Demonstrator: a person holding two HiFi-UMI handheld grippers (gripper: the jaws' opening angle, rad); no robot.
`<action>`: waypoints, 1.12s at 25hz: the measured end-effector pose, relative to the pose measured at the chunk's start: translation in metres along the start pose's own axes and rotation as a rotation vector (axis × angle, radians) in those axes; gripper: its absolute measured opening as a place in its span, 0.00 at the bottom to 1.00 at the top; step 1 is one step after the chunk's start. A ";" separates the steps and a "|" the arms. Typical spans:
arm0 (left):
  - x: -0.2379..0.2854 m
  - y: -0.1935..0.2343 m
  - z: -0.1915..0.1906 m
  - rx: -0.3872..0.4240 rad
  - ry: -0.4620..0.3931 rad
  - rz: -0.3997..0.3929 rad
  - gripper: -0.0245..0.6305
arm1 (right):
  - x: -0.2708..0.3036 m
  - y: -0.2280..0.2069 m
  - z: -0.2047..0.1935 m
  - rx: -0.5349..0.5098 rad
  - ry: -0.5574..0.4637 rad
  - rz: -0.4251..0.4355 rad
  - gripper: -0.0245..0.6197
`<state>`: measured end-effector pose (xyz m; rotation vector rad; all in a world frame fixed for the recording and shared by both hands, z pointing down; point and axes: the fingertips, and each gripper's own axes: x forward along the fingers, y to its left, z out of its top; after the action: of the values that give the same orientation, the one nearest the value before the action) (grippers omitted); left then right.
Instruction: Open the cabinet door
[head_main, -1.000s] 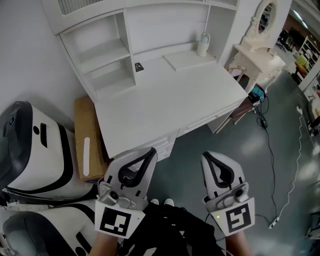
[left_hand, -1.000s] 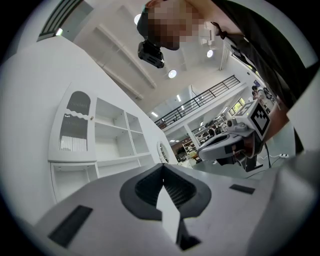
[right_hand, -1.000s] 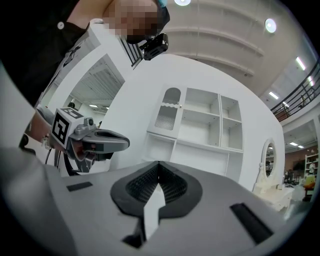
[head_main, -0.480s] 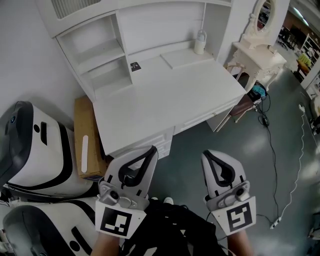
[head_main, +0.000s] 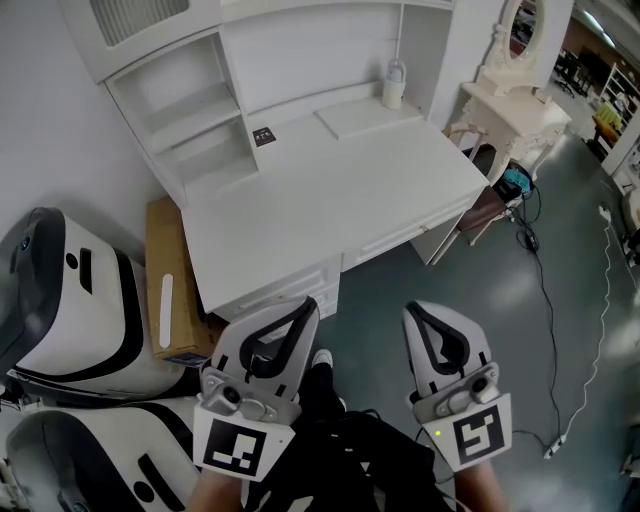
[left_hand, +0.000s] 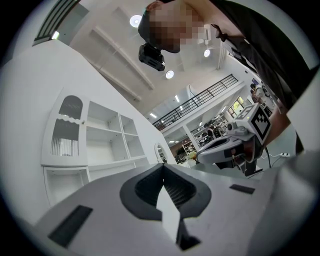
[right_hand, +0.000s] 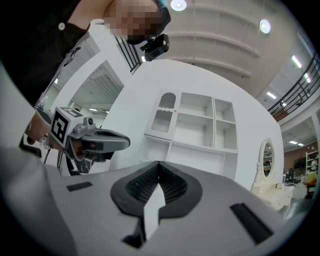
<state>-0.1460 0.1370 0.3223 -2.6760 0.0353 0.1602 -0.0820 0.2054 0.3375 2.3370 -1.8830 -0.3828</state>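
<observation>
Viewing from the head camera, I record at far left white-and-black moulded housings (head_main: 70, 300) on the floor. A cardboard box (head_main: 165, 285) stands between them and the desk (head_main: 330, 200).

The desk carries a white hutch (head_main: 190, 125) of open shelves along its far edge. The cabinet door (head_main: 128, 16), a slatted panel, sits in the hutch's upper left corner and appears closed in its frame.

On the desk top I note:
- a small black tag (head_main: 264, 137);
- a flat white panel (head_main: 355, 118);
- a pale bottle (head_main: 394, 85) at the back right.

Further right stands an ornate white dressing table (head_main: 510, 105), and a cable (head_main: 560, 330) trails over the grey floor.

The left tool (head_main: 301, 309) is held low at the near side of the desk, level with its left front corner. Its jaws are pressed together with nothing between them. The cabinet door lies well apart from it, beyond the whole desk top and to the upper left. In the left gripper view the door shows left of the jaw line.

The right tool (head_main: 413, 315) is beside the left one, over open floor, also pressed together and empty. It is further from the door. In the right gripper view the door shows above the closed tips.
</observation>
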 end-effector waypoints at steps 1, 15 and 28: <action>0.001 0.002 -0.002 -0.008 0.002 0.004 0.04 | 0.001 -0.001 -0.001 0.000 -0.001 -0.001 0.04; 0.058 0.024 -0.029 -0.040 -0.014 -0.015 0.04 | 0.037 -0.047 -0.025 -0.005 0.018 -0.024 0.04; 0.145 0.083 -0.052 -0.045 -0.044 -0.030 0.04 | 0.118 -0.115 -0.033 -0.028 0.021 -0.035 0.04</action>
<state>-0.0006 0.0396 0.3143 -2.7151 -0.0225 0.2128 0.0589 0.1139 0.3267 2.3490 -1.8181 -0.3835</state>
